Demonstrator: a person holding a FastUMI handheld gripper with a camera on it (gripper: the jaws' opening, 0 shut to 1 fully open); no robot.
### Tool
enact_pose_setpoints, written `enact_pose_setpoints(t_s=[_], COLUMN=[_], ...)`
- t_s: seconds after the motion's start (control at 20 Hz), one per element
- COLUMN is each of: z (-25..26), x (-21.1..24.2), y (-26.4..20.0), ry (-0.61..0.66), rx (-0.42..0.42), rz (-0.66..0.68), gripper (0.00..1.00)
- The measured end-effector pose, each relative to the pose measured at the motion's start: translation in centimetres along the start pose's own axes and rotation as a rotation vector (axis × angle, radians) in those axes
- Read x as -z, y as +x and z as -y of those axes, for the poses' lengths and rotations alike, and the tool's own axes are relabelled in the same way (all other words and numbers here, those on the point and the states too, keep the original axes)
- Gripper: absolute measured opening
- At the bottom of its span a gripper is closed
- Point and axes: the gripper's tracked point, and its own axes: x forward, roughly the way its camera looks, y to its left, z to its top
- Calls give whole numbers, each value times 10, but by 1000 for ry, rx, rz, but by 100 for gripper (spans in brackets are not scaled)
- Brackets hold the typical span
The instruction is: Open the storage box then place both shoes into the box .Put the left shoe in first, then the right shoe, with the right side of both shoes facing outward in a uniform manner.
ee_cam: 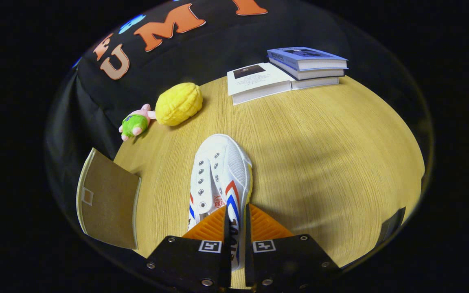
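The tool [237, 228] is pinching the white shoe [220, 179] by its heel-side wall, toe pointing ahead over the worktop [320, 162]. Risk: the thin grip is letting it swing (box flap [108, 199] lying close alongside).

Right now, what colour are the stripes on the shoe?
Red and blue, on a white shoe pinched between the gripper fingers, clearest in the gripper view.
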Motion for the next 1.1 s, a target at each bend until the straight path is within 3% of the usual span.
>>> enact_pose_setpoints(t_s=[0.15,0.35,0.9,1.1], z=[-28,-60,-224,-282], x=[-3,-16,-48,-39], y=[-10,-33,-91,-98], ry=[49,-14,-111,-147], rx=[-87,-101,-307,-366], rz=[-1,47,116,114], gripper=[11,11,11,11])
